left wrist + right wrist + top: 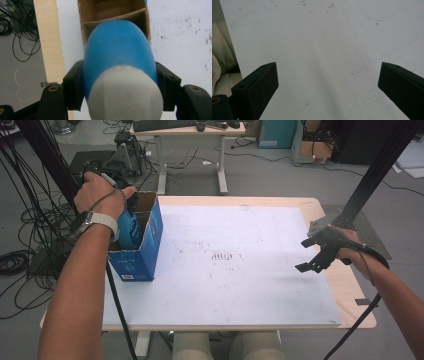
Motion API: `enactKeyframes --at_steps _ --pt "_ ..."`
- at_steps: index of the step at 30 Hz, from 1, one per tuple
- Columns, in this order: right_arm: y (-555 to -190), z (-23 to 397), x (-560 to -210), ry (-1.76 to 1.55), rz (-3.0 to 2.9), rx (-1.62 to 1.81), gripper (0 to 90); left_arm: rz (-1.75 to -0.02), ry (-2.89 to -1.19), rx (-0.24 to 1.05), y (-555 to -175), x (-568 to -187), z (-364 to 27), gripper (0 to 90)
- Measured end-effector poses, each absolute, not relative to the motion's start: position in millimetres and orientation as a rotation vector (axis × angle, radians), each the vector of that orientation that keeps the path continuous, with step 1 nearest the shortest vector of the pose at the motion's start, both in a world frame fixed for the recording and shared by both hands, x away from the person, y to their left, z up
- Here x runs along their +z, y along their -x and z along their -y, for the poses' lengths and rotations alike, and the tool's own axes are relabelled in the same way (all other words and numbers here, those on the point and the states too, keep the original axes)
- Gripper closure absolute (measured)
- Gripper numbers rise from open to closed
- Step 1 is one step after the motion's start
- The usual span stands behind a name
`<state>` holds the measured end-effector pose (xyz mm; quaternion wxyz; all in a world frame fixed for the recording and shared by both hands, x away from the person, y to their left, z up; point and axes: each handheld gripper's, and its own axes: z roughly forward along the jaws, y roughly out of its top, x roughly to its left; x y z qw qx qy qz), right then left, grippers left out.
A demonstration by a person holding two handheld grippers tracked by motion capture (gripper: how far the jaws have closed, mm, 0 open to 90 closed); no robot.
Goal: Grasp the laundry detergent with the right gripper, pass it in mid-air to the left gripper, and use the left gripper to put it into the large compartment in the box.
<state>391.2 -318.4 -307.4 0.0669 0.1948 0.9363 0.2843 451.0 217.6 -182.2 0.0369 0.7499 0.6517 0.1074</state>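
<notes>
A blue bottle [117,47] with a white cap [125,100] sits clamped between the black jaws of my left gripper [117,82], cap end toward the camera. In the high view the bottle [129,229] points down into a compartment of an open blue cardboard box [146,252] at the table's left edge, under the person's left hand [100,195]. The box's brown dividers [112,18] show just beyond the bottle. My right gripper [303,256] hovers open over the right side of the white board, and nothing lies between its jaws [327,82].
A white board [240,270] covers most of the wooden table [350,285]. Cables [20,260] lie on the floor at the left beside a black frame post [45,155]. A desk [190,130] stands beyond the table.
</notes>
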Motion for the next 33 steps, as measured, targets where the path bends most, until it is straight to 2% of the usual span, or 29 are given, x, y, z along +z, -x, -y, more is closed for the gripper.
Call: enactKeyframes --at_steps 33 --pt "-392 318 -317 -0.707 -2.846 0.813 3.0 -1.985 -2.325 0.309 -456 -254 -220 37.2"
